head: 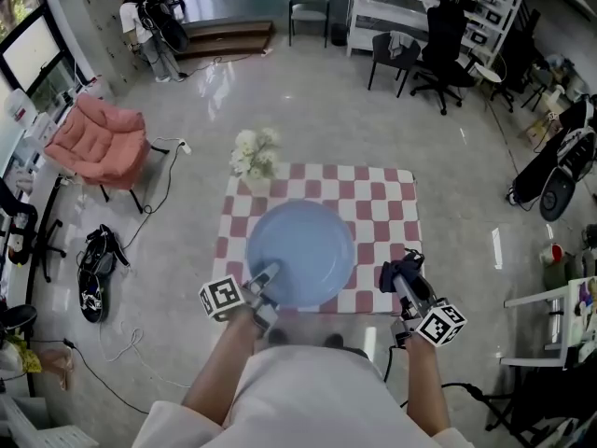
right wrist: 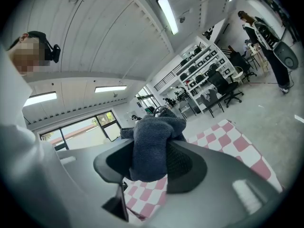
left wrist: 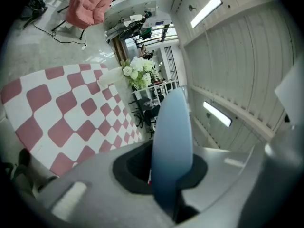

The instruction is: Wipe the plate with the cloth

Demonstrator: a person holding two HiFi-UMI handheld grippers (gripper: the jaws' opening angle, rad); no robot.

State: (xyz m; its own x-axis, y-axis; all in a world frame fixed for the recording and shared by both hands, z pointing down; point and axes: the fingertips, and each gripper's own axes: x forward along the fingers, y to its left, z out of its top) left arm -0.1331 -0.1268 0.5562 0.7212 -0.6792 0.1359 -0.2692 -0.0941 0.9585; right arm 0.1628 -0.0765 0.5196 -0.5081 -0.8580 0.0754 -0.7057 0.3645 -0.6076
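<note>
Apparently the wiping itself has not started, so the step in hand looks like bringing cloth and plate together. To do it well, the right gripper should carry its wad across onto the plate's face and sweep in overlapping strokes from the middle out to the rim. The pressure should be light, because the plate is pinched at one edge only and could pivot or slip under a hard push. The left gripper ought to brace against each stroke, and the cloth should lie broad against the surface, not bunched.

The left gripper's jaws are closed on the near-left rim of the round, light blue plate. In the left gripper view the rim stands edge-on between them, filling the gap. From the head view the plate sits over the middle of the red-and-white checked tablecloth. Whether it rests on the cloth or is lifted clear, I cannot tell.

The right gripper's jaws are clamped on the dark blue-grey knitted cloth, which bulges out above and in front of them as a thick wad. It hangs just beside the plate's right edge, apart from it, over the checked squares. A bunch of white flowers stands at the far-left corner of the table, well away from the work.
</note>
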